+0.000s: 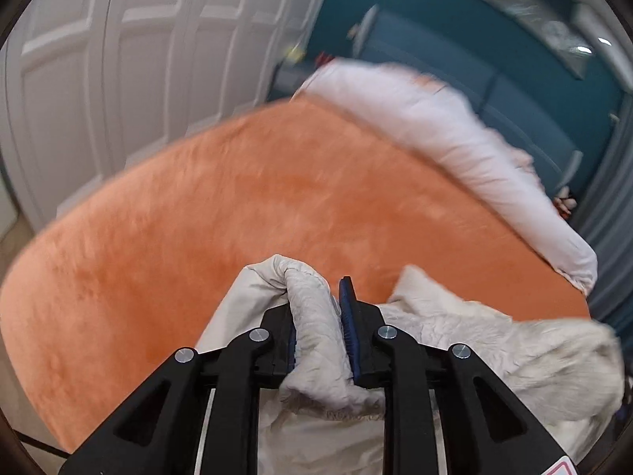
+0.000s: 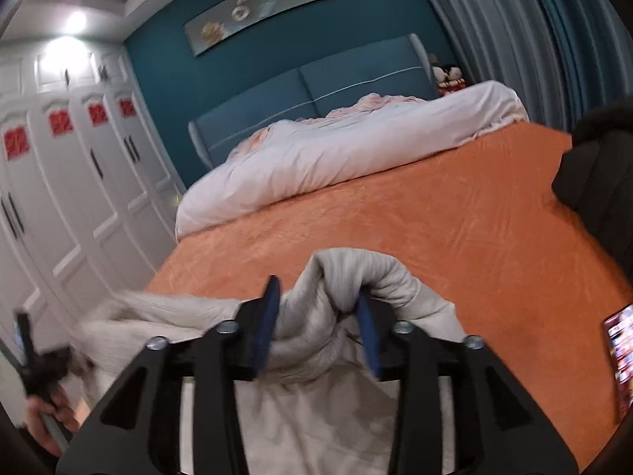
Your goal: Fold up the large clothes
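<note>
Left gripper (image 1: pixel 318 316) jaws clamped on a thick bunched roll of the pale grey garment (image 1: pixel 312 312); right gripper (image 2: pixel 320 316) likewise pinches a gathered fold of it (image 2: pixel 356 273), the rest draped slack below and between them over the near edge of the orange bedspread (image 2: pixel 435 217). Judgement: keep both grips tight, draw the grippers apart until the span is taut and level, then lay it flat on the bedspread, short of the white duvet (image 2: pixel 336 150) and the phone (image 2: pixel 621 348).

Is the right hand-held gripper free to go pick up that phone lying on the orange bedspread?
Probably not yet: the right hand-held gripper is shut on the pale garment. The phone lies unobstructed on the orange bedspread.
</note>
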